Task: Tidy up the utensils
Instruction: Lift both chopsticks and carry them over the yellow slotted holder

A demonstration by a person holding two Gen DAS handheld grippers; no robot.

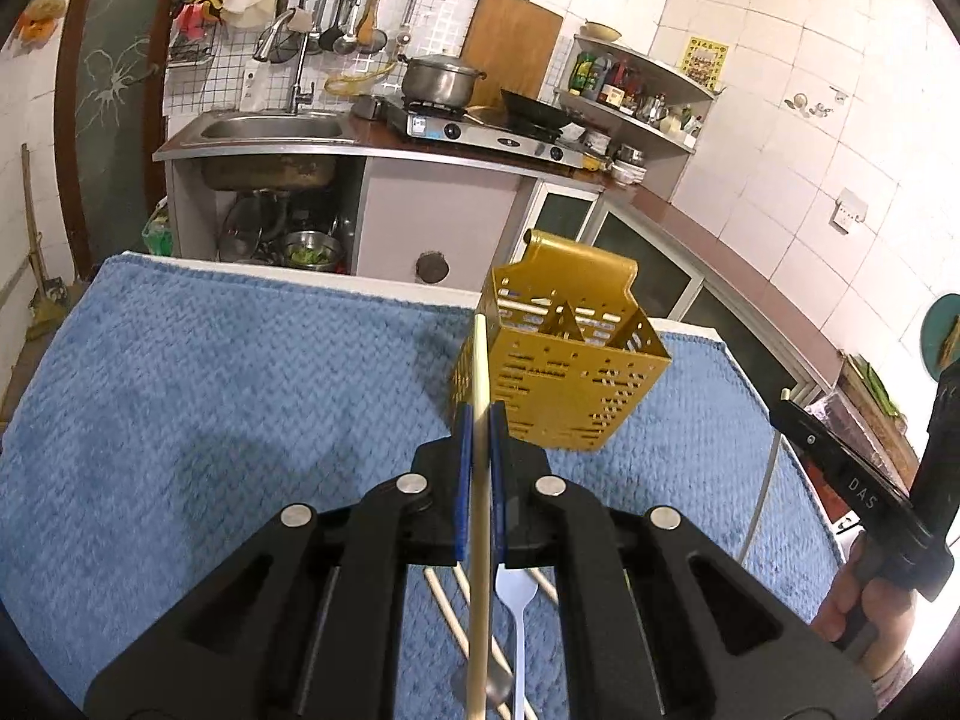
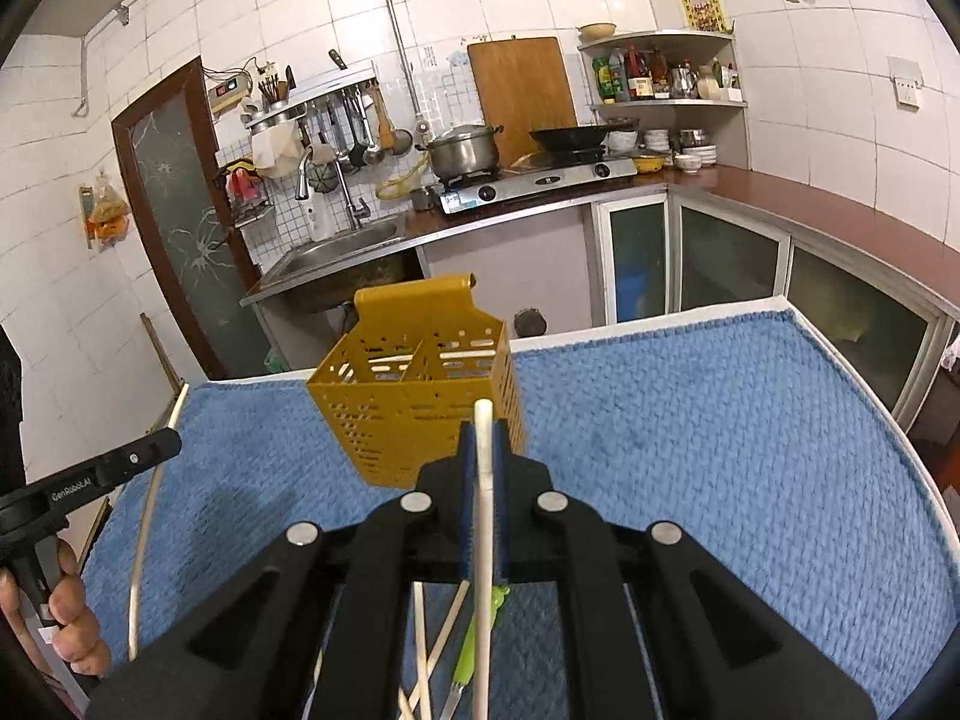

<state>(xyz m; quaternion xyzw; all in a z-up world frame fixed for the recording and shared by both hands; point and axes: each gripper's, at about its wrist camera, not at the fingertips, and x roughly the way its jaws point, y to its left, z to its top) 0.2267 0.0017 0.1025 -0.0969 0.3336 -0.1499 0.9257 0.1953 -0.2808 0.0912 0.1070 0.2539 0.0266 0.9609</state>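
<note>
A yellow perforated utensil holder [image 1: 561, 360] stands on the blue towel [image 1: 240, 396]; a light stick lies inside it. My left gripper [image 1: 480, 420] is shut on a wooden chopstick [image 1: 479, 480] that points up beside the holder's left corner. My right gripper [image 2: 485, 441] is shut on a white chopstick [image 2: 483, 516], held just in front of the holder [image 2: 420, 396]. Under the left gripper lie loose chopsticks [image 1: 444, 606], a white fork [image 1: 516, 600] and a metal spoon [image 1: 495, 684]. Under the right gripper lie chopsticks [image 2: 426, 654] and a green-handled utensil [image 2: 471, 648].
The towel [image 2: 720, 450] covers a table with a white edge [image 2: 870, 384]. Behind are a sink [image 1: 270, 129], a stove with a pot [image 1: 441, 81] and a wok [image 2: 570, 138], and a corner shelf [image 2: 666, 78]. The other hand-held gripper shows at each view's side [image 1: 852, 474].
</note>
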